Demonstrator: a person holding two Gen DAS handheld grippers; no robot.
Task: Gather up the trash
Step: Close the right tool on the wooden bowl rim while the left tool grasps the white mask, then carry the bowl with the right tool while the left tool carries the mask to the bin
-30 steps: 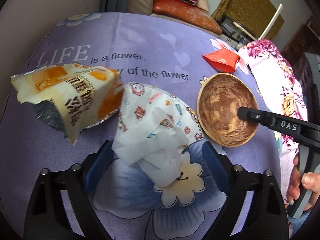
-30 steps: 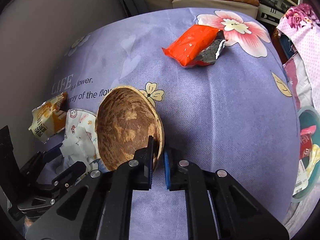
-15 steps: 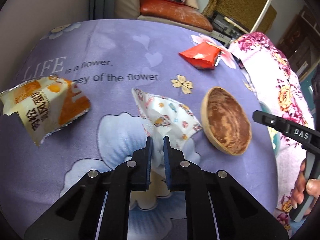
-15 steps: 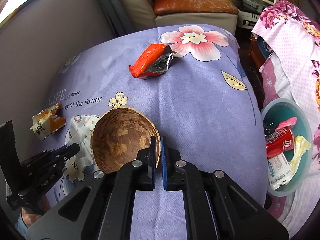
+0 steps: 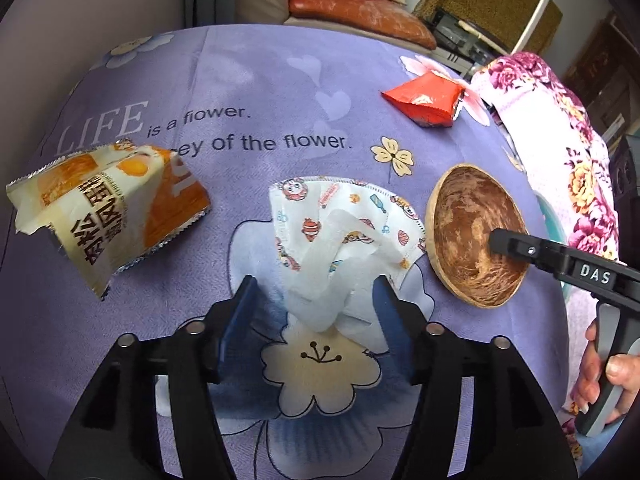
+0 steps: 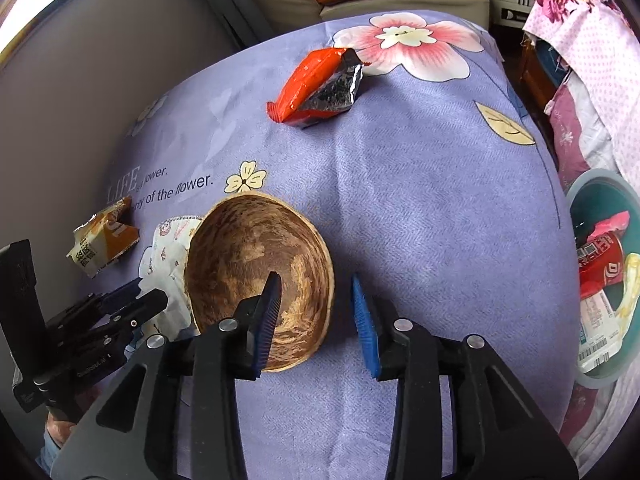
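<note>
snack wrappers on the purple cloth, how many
2. The yellow-orange snack wrapper lies at the cloth's left side, near the printed lettering; the red snack wrapper lies at the far side, by the pink flower.

We see a purple flowered cloth [image 5: 248,80] carrying four things: an orange wrapper [image 5: 108,208] at left, a printed mask [image 5: 340,232] at centre, a brown bowl [image 5: 472,232] at right, a red packet [image 5: 424,98] at upper right.

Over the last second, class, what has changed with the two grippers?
Both were shut half a second ago and are open now: the left gripper straddles the face mask, the right gripper the coconut shell's rim. The wrappers stayed put.
</note>
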